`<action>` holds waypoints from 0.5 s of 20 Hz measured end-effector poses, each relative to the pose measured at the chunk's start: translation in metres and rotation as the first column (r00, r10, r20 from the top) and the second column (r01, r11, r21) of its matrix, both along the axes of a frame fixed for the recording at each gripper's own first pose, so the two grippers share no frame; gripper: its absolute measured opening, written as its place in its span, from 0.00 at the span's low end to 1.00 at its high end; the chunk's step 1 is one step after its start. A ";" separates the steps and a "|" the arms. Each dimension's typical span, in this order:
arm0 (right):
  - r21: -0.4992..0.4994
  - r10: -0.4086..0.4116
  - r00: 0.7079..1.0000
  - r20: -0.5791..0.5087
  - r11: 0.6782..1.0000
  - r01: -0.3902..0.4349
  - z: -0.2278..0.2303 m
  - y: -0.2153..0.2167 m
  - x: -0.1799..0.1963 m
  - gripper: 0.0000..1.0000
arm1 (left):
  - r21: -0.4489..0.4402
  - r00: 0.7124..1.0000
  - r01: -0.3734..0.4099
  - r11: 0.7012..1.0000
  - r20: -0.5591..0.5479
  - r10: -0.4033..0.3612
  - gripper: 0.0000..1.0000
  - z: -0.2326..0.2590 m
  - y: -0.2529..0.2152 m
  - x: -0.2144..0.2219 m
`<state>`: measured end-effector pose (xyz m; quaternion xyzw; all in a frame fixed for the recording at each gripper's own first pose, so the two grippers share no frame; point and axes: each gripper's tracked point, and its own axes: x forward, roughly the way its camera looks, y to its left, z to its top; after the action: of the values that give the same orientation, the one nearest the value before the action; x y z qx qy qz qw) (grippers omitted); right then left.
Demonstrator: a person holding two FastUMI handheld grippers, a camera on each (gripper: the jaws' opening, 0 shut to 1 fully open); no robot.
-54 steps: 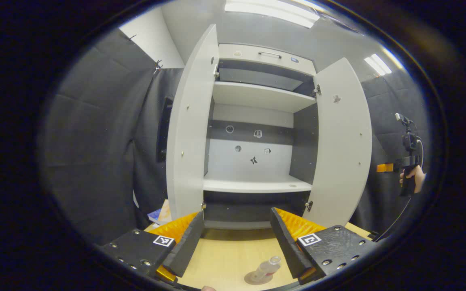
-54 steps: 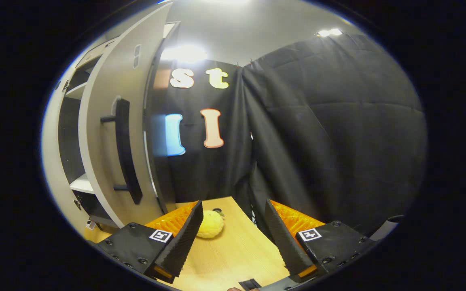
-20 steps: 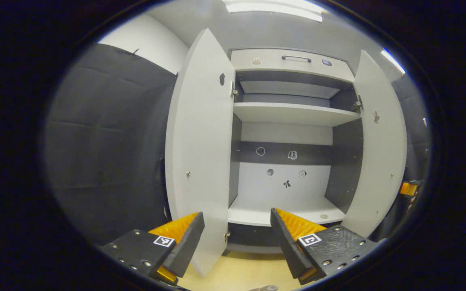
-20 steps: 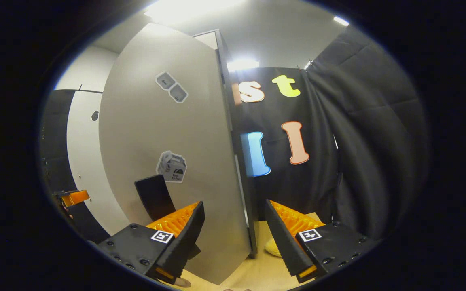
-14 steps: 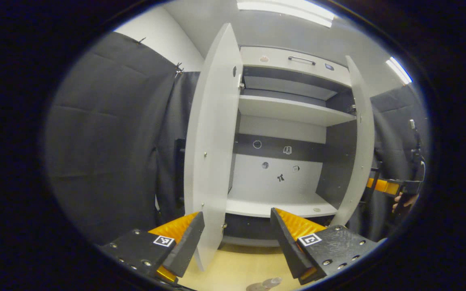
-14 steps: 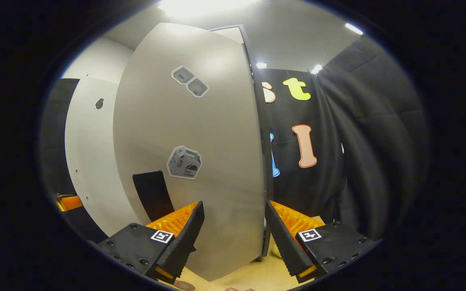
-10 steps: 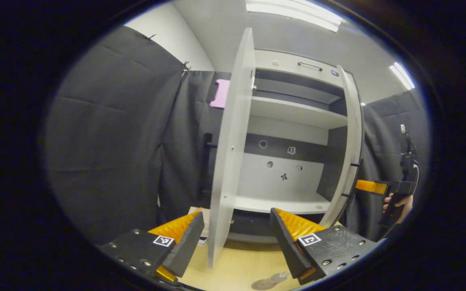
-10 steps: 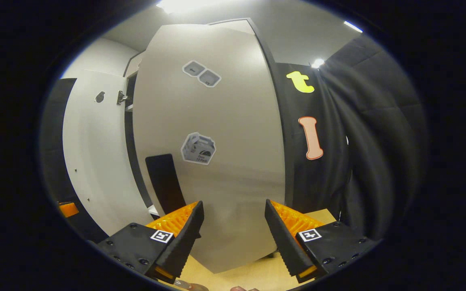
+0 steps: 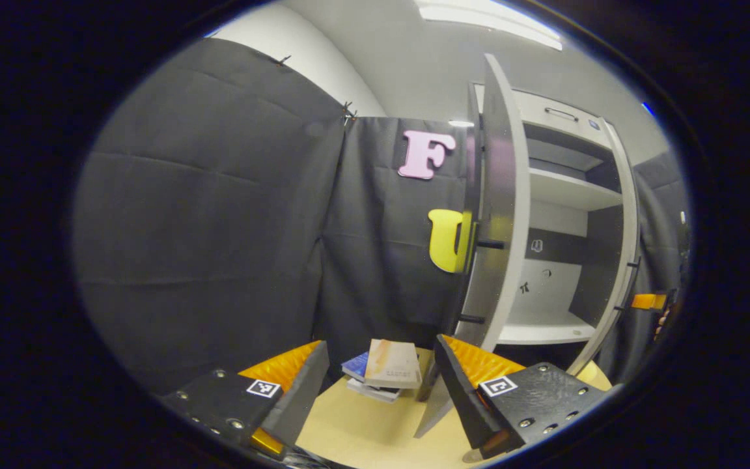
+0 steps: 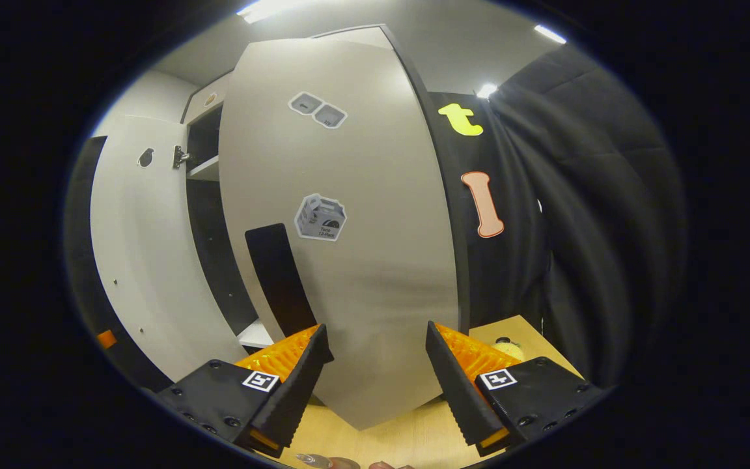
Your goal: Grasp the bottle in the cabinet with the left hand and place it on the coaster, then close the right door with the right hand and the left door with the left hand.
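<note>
Left tongs (image 9: 378, 384) spread, empty, now swung left of grey left cabinet door (image 9: 502, 215), toward stacked books (image 9: 385, 371) on wooden tabletop (image 9: 362, 430). Right tongs (image 10: 375, 378) spread, facing grey right cabinet door (image 10: 349, 260), now further closed. Clear bottle no longer visible.

Pale grey right door (image 10: 355, 260) (black handle (image 10: 277, 277)), tan tabletop (image 9: 362, 433).

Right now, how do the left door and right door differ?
The right door fills the space ahead of the right gripper, partly swung in; the left door is seen edge-on past the left gripper, wide open. The right door shows stickers on its outer face; the left door shows its handle side. Both are grey with dark handles, neither shut.
</note>
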<state>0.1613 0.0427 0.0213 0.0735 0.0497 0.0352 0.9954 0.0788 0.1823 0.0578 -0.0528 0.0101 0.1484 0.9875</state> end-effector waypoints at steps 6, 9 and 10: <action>-0.044 -0.059 0.998 0.000 0.997 0.059 -0.010 0.000 -0.025 0.96 | -0.051 0.986 0.162 0.985 0.039 -0.160 1.00 0.011 0.022 0.046; -0.061 -0.094 0.996 -0.011 0.994 0.093 -0.017 -0.003 -0.039 0.96 | -0.008 0.975 0.220 0.976 0.019 -0.219 1.00 0.017 0.025 0.077; -0.065 -0.108 0.994 -0.016 0.992 0.107 -0.019 -0.004 -0.043 0.96 | 0.012 0.972 0.234 0.972 0.012 -0.234 0.89 0.020 0.026 0.088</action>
<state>0.1184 0.0384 0.0023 0.0444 0.0567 -0.0207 0.9972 0.1666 0.2080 0.0778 -0.0470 0.0090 0.0308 0.9984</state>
